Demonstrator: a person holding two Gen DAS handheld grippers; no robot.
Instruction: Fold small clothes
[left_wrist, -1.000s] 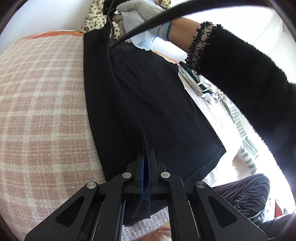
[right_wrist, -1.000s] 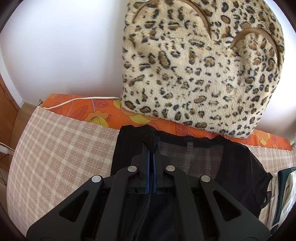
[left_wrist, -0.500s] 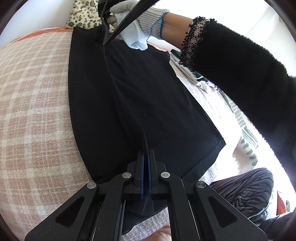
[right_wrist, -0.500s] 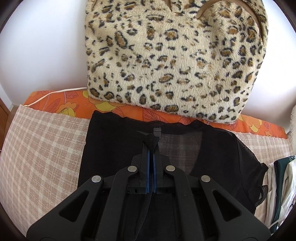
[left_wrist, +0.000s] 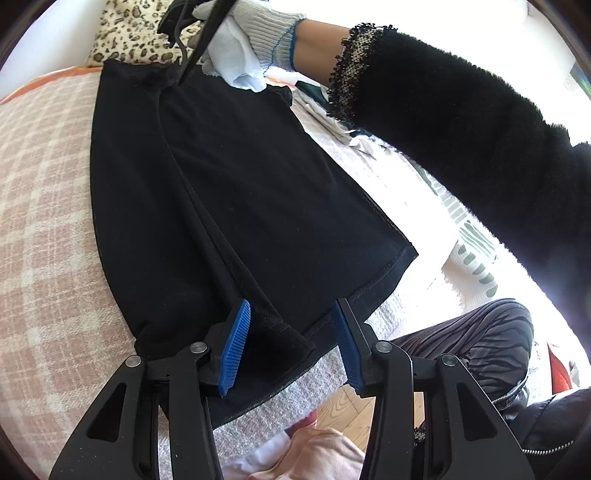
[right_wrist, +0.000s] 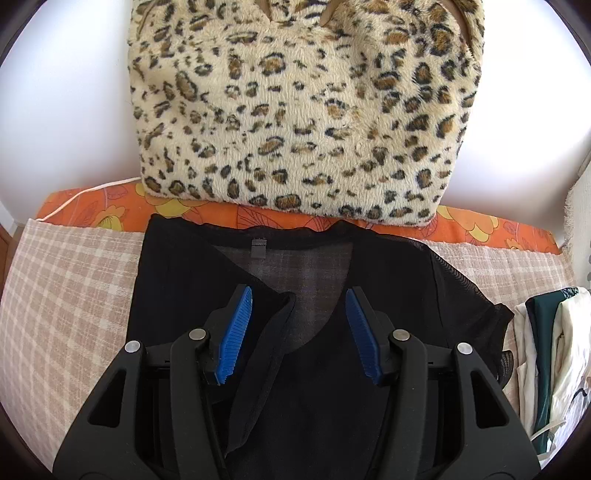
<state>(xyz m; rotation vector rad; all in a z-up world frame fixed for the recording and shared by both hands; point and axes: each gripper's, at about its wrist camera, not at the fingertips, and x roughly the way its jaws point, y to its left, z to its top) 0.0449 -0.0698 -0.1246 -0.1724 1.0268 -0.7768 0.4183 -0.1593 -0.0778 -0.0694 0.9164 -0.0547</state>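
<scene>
A black top (left_wrist: 240, 192) lies flat on a pink checked cover (left_wrist: 40, 206), folded lengthwise with one side laid over the middle. My left gripper (left_wrist: 290, 321) hovers over its hem end; the jaws are opening and the folded hem corner lies loose between the blue pads (left_wrist: 232, 350), untouched. My right gripper (right_wrist: 299, 306) is over the neckline of the black top (right_wrist: 184, 280), jaws likewise opening, with the sheer collar fold lying free between its pads (right_wrist: 236, 332). A gloved hand (left_wrist: 240, 48) with a black fuzzy sleeve reaches across the left wrist view.
A leopard-print cushion (right_wrist: 303, 110) leans on the white wall behind an orange floral sheet (right_wrist: 110, 214). A pile of white and green clothes (right_wrist: 554, 350) lies to the right. A striped garment (left_wrist: 476, 258) and wooden floor (left_wrist: 351, 406) show past the bed edge.
Both grippers were shut on the top's folded edge and carried it sideways; now both have opened and the fold lies released on the garment.
</scene>
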